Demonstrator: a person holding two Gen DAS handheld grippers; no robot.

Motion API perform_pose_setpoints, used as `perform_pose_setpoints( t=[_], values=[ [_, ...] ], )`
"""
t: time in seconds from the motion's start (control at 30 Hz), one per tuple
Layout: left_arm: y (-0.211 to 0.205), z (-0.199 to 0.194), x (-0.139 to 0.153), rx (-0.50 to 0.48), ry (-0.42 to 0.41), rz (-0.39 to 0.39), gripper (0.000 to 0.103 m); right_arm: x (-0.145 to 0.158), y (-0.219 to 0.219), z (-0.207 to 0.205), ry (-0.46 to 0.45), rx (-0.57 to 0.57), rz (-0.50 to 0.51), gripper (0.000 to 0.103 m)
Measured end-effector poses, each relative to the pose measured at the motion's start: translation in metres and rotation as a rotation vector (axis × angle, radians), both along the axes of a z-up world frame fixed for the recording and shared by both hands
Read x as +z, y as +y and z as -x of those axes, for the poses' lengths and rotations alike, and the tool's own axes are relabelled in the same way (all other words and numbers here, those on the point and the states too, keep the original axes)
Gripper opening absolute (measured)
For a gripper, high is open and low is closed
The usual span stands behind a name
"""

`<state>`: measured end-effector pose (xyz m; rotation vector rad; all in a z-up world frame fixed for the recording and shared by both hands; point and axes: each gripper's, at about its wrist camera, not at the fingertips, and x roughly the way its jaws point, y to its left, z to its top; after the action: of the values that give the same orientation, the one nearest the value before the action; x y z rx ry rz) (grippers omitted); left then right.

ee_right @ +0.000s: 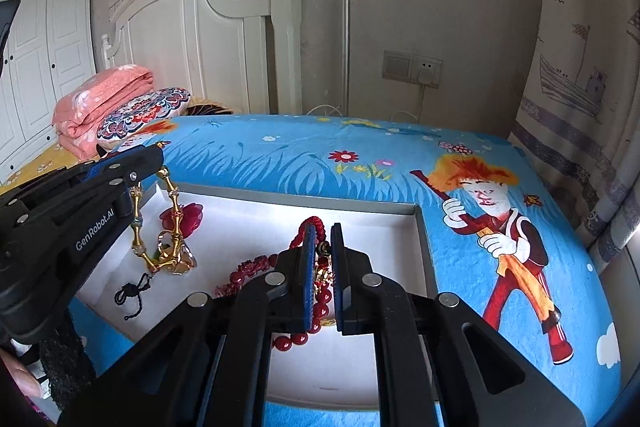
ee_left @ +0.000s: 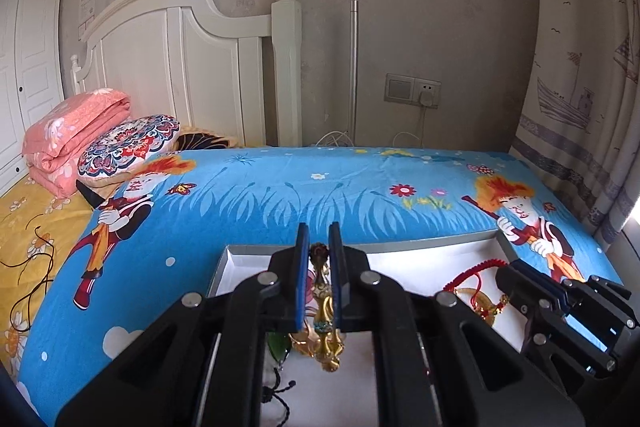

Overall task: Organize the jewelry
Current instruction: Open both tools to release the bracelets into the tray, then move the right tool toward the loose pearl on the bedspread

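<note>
The gold bamboo-link chain necklace [ee_right: 174,223] hangs lengthwise, top toward the far side, its links jointed with small blue-green beads, its lower end resting in a gold heap beside a black knotted cord [ee_right: 134,293] on the white floor of the shallow grey-rimmed open box [ee_right: 424,227]. The left tool [ee_left: 319,259] is nearly shut, its blue pads pinching the necklace's upper part. To the right, the red braided-cord and red-bead necklace [ee_right: 308,307] runs near to far, loop end farthest. The right tool [ee_right: 321,259] is narrowed around its cord and gold charm. The box sits on the blue cartoon-print bedsheet [ee_right: 360,163].
</note>
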<state>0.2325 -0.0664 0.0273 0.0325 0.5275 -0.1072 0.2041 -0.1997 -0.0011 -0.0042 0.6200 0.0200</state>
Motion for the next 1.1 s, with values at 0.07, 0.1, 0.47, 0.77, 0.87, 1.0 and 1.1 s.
perform_pose_setpoints(
  t=[0.07, 0.1, 0.47, 0.77, 0.87, 1.0, 1.1],
  values=[
    [0.002, -0.009, -0.003, 0.012, 0.021, 0.009, 0.015, -0.003, 0.0, -0.007, 0.021, -0.006, 0.014, 0.01],
    [0.005, -0.01, -0.004, 0.023, 0.029, 0.013, 0.023, -0.004, 0.0, -0.008, 0.028, -0.004, 0.018, 0.01],
    [0.046, 0.033, -0.001, 0.07, 0.013, 0.056, 0.073, -0.003, -0.007, 0.052, -0.007, 0.049, -0.008, 0.049],
    [0.059, 0.117, -0.025, 0.065, -0.021, 0.053, 0.084, -0.028, -0.007, 0.132, -0.02, 0.054, -0.016, 0.049],
    [0.058, 0.142, -0.037, 0.065, -0.039, 0.026, 0.084, -0.035, -0.003, 0.15, -0.02, 0.06, -0.021, 0.049],
    [0.056, 0.164, -0.057, 0.061, -0.034, -0.019, 0.085, -0.049, 0.003, 0.165, -0.007, 0.068, -0.017, 0.049],
    [0.057, 0.172, -0.071, 0.053, -0.012, -0.036, 0.085, -0.059, 0.006, 0.168, 0.011, 0.068, -0.018, 0.049]
  ],
)
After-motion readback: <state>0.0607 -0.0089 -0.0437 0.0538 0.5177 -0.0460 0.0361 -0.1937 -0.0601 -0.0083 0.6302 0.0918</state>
